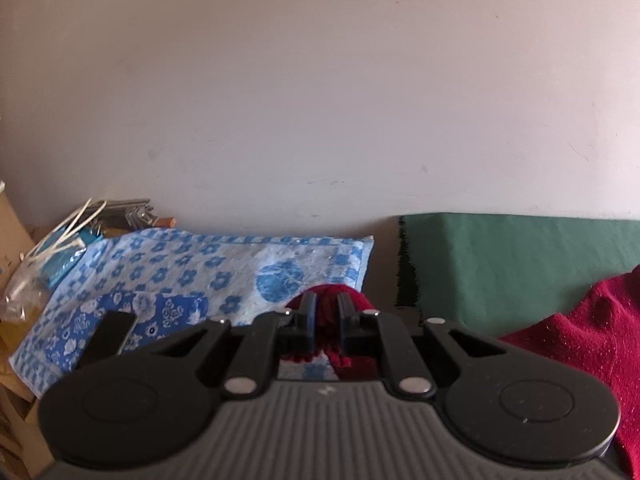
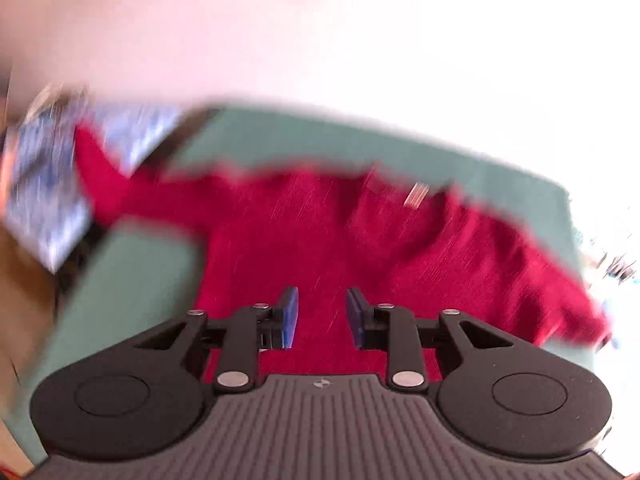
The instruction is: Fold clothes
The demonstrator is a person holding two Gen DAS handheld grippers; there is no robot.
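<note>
so far the fold looks barely begun. the red sweater (image 2: 320, 232) lies mostly spread over the green cloth (image 2: 132, 280) that covers the bench, body flat, one sleeve reaching out toward the bench's left edge and past it onto the blue floral cloth (image 1: 192, 276), the other sleeve running toward the right edge. no folded edge or stacked layer is visible in the right wrist view, though that view is heavily motion-blurred, so small creases cannot be ruled out.

left gripper (image 1: 324, 316): fingers drawn close together with bunched red fabric between them; reads as clamped on the end of the left sleeve, held up off the blue floral cloth at the left end of the bench. more of the sweater shows at the right of this view, lying on the green cloth.

right gripper (image 2: 322, 316): jaws apart, nothing between them, hovering over the lower middle of the sweater body, near the front edge of the bench. blue pads clearly separated.

clutter (image 1: 52, 248) (plastic bag, white cords, some metal parts) sits at the far left corner, apart from the garment.

judgement: only a first sleeve pickup is in hand. left to do, as far as shown: bring this sleeve in over the body, same for the right sleeve, then fold the body itself. roughly the opening step of the task.
</note>
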